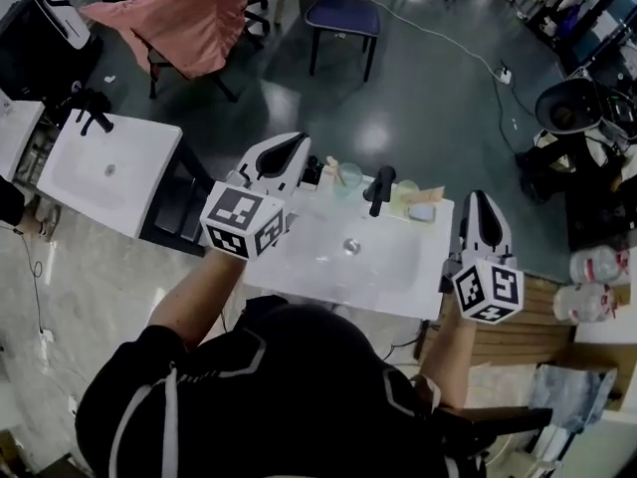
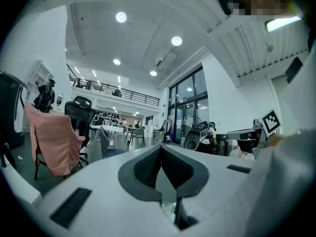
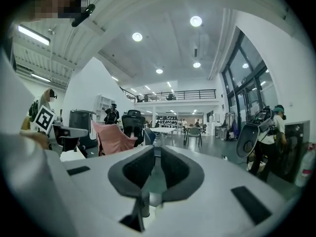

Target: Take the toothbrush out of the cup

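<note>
On the back rim of a white sink counter (image 1: 299, 257) stands a clear cup (image 1: 349, 175), with a pale toothbrush (image 1: 333, 164) leaning out of it to the left. My left gripper (image 1: 298, 141) is level just left of the cup, its jaws shut and empty; its own view shows the tips (image 2: 161, 147) meeting, with the cup's rim (image 2: 166, 209) low in the gap behind them. At the counter's right end my right gripper (image 1: 481, 200) points the same way. Its jaws (image 3: 157, 150) stand a narrow slit apart with nothing between them.
A black faucet (image 1: 380, 189) rises right of the cup, above the basin drain (image 1: 350, 247). A greenish cloth and small dish (image 1: 419, 207) lie at the back right. A second sink (image 1: 107, 172) stands at left, a wooden stand (image 1: 513, 339) at right, and chairs (image 1: 341, 15) are behind.
</note>
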The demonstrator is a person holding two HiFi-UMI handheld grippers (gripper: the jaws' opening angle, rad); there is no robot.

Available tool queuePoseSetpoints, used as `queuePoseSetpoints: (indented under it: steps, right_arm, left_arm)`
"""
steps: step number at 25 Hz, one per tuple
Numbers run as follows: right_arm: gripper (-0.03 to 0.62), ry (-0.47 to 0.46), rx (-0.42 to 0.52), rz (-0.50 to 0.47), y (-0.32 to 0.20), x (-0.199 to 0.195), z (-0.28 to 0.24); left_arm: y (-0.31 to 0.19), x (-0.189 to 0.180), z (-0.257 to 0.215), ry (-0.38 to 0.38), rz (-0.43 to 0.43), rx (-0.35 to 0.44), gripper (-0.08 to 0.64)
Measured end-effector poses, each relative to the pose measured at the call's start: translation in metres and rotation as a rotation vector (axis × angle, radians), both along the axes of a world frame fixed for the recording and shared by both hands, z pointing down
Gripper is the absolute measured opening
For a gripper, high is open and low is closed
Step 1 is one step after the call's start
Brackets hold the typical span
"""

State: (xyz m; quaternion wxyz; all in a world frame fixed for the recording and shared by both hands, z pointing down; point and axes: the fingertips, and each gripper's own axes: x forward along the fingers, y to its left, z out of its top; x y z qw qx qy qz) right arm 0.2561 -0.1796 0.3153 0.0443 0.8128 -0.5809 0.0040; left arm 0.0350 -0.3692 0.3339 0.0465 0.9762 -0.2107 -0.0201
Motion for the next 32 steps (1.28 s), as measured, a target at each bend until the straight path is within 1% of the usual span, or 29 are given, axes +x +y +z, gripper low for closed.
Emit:
queuePoseSetpoints:
  steps: [4,7,10,12,14,18,21,26,32]
  right_arm:
    - [0.063,-0.047,-0.059,0.073,0.01,0.002,0.026]
    - [0.066,-0.072,-0.069,0.115,0.012,0.01,0.045]
    - [0.09,-0.106,-0.083,0.125,0.013,0.014,0.07]
    - [0.116,-0.118,-0.1,0.122,0.013,0.018,0.087]
    - [0.136,-0.136,-0.114,0.122,0.012,0.025,0.105]
    - [0.164,-0.185,-0.139,0.122,0.011,0.039,0.144]
    - [0.185,-0.214,-0.161,0.112,0.009,0.049,0.172]
    - [0.216,-0.298,-0.218,0.082,-0.002,0.065,0.226]
    - [0.224,-0.368,-0.256,0.049,-0.019,0.076,0.273]
  left_arm:
    - [0.008,0.001,0.02,-0.035,0.053,-0.041,0.005]
    - [0.007,0.006,0.034,-0.057,0.07,-0.051,0.003]
    - [0.017,0.008,0.051,-0.088,0.094,-0.076,0.005]
    - [0.025,0.01,0.059,-0.107,0.102,-0.079,0.005]
    - [0.03,0.013,0.066,-0.127,0.096,-0.071,0.005]
    - [0.042,0.014,0.08,-0.155,0.083,-0.093,0.005]
    - [0.05,0.016,0.089,-0.175,0.052,-0.097,0.005]
    - [0.064,0.018,0.104,-0.216,0.003,-0.12,0.005]
    - [0.086,0.008,0.118,-0.269,-0.064,-0.149,0.005]
